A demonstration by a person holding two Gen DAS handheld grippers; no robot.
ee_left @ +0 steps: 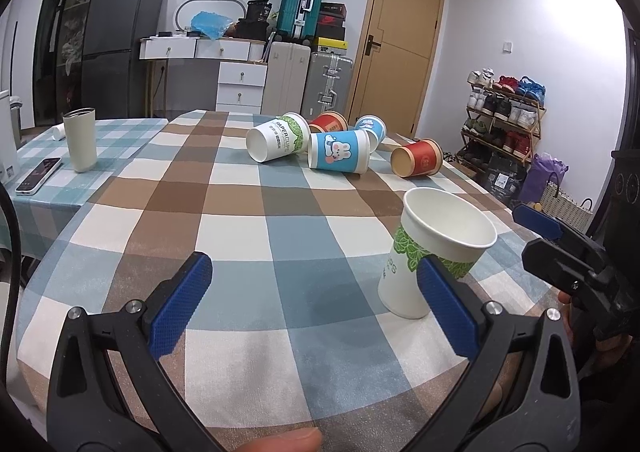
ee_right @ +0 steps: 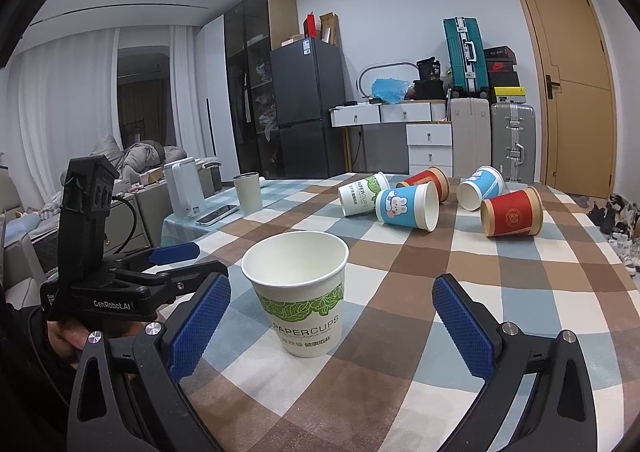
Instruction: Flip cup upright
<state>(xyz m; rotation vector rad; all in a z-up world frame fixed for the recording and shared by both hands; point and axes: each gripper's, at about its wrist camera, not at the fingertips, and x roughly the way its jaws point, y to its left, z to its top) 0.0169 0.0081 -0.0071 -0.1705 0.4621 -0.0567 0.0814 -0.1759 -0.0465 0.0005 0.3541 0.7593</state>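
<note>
Both claws, left claw (ee_left: 316,304) and right claw (ee_right: 332,324), spread wide, empty; upright white cup (ee_right: 298,294) partly hidden.

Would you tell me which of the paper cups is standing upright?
Only the near white cup with the green leaf band; the other five, farther back, lie on their sides.

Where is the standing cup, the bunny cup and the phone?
upright white paper cup (ee_right: 304,316), right wrist view, side wall near its lettering
blue bunny cup (ee_left: 338,151), left wrist view, side with the bunny picture
phone (ee_left: 39,175), left wrist view, screen
</note>
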